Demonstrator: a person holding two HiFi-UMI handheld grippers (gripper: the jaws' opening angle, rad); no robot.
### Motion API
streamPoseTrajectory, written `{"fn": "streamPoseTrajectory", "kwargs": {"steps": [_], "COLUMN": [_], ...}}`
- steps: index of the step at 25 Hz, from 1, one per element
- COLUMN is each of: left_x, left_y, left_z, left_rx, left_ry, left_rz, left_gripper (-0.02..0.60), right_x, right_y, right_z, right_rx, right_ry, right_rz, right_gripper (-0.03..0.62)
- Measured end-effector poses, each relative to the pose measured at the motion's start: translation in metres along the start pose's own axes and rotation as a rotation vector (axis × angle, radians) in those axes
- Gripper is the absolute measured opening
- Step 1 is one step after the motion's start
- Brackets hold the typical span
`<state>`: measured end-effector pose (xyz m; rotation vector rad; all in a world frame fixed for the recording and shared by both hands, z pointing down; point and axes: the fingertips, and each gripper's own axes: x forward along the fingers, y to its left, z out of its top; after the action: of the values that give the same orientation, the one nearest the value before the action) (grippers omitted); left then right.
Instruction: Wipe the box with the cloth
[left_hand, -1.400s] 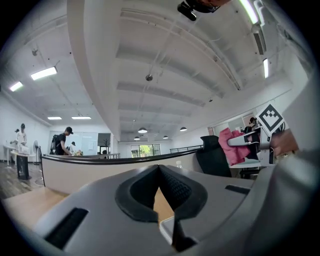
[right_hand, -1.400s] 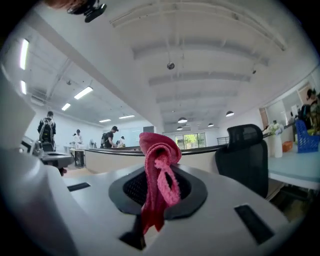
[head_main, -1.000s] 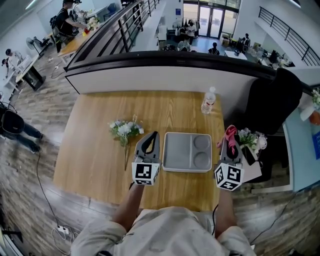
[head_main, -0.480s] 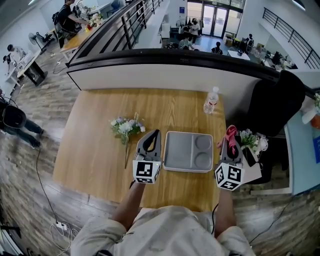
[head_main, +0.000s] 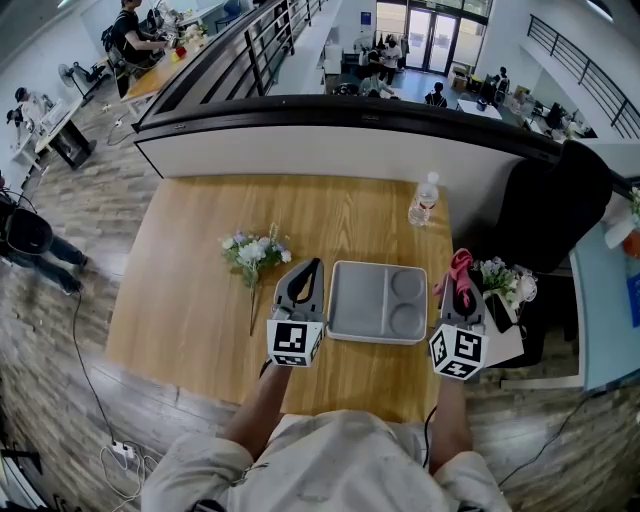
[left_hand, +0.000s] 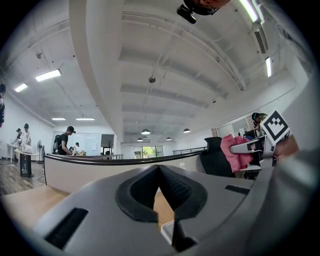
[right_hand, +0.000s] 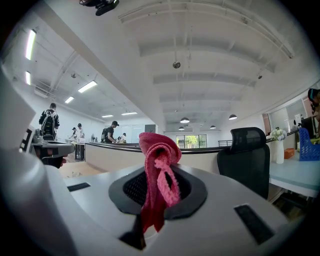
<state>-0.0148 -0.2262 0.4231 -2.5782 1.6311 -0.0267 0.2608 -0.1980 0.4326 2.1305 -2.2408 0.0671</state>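
Nothing has shifted since a second ago: the right gripper (head_main: 463, 280) has its fingers clamped on the pink cloth (right_hand: 159, 170), and the left gripper (head_main: 308, 275) has its fingers closed and empty. The box (head_main: 377, 302) lies between them on the surface (head_main: 190, 290); wiping looks not yet begun.

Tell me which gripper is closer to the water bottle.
Right. The right gripper, shut on the pink cloth, is just on the person's side of the water bottle, slightly right; the left gripper is across the grey box, well to the bottle's left.
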Motion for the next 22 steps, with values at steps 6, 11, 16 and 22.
{"fn": "streamPoseTrajectory", "kwargs": {"steps": [6, 11, 16, 22], "left_x": [-0.001, -0.002, -0.002, -0.003], "left_y": [0.001, 0.000, 0.001, -0.001], "left_z": [-0.001, -0.001, -0.001, -0.001], "left_rx": [-0.004, -0.003, -0.003, -0.001], "left_ry": [0.000, 0.002, -0.002, 0.001], "left_rz": [0.004, 0.002, 0.000, -0.003], "left_gripper": [0.008, 0.008, 0.008, 0.008], "right_x": [0.001, 0.000, 0.001, 0.001], "right_y": [0.003, 0.004, 0.007, 0.014], "right_z": [0.000, 0.000, -0.002, -0.003], "right_rx": [-0.002, -0.007, -0.021, -0.046], "right_ry": [0.002, 0.008, 0.014, 0.023], "right_rz": [0.006, 0.007, 0.016, 0.033], "right_gripper": [0.064, 0.064, 0.063, 0.063]}}
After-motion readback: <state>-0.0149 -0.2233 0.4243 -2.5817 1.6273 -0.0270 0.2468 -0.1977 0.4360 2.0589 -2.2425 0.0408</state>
